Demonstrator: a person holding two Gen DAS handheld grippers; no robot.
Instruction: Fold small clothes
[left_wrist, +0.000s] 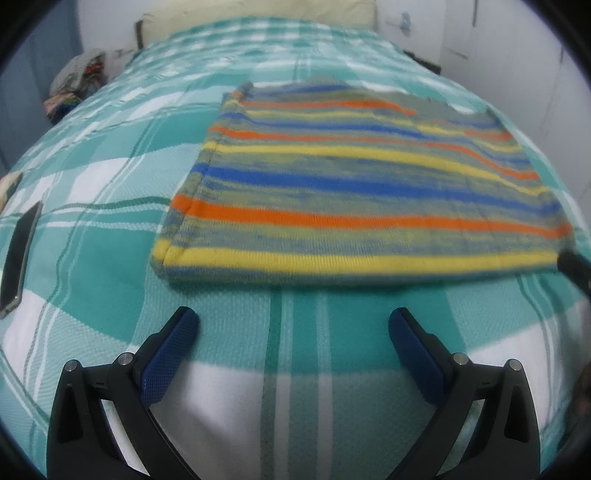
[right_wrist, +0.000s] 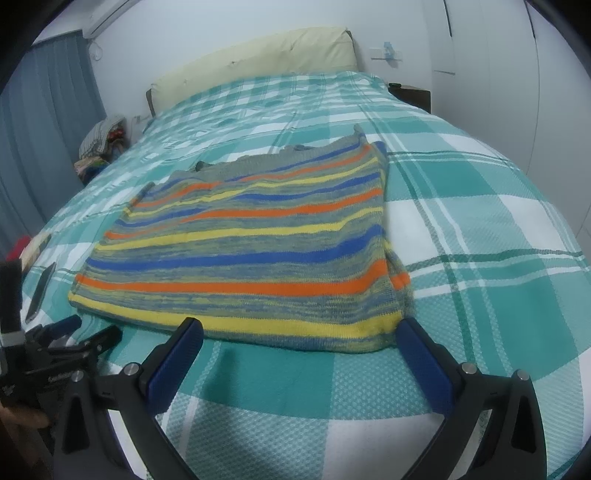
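A striped knit sweater (left_wrist: 362, 184) in yellow, blue, orange and grey lies flat on the bed, its sides folded in; it also shows in the right wrist view (right_wrist: 251, 251). My left gripper (left_wrist: 293, 321) is open and empty, a little short of the sweater's near hem. My right gripper (right_wrist: 301, 332) is open and empty, its fingertips at the near hem by the right corner. The right gripper's tip (left_wrist: 576, 266) shows at the sweater's near right corner in the left wrist view. The left gripper (right_wrist: 70, 343) shows at the lower left in the right wrist view.
The bed has a teal and white checked cover (right_wrist: 480, 206). A phone (left_wrist: 18, 258) lies on the bed to the left of the sweater. A pile of clothes (right_wrist: 103, 140) sits beside the bed at the far left. A cream headboard (right_wrist: 258, 55) and a dark nightstand (right_wrist: 413, 94) stand at the back.
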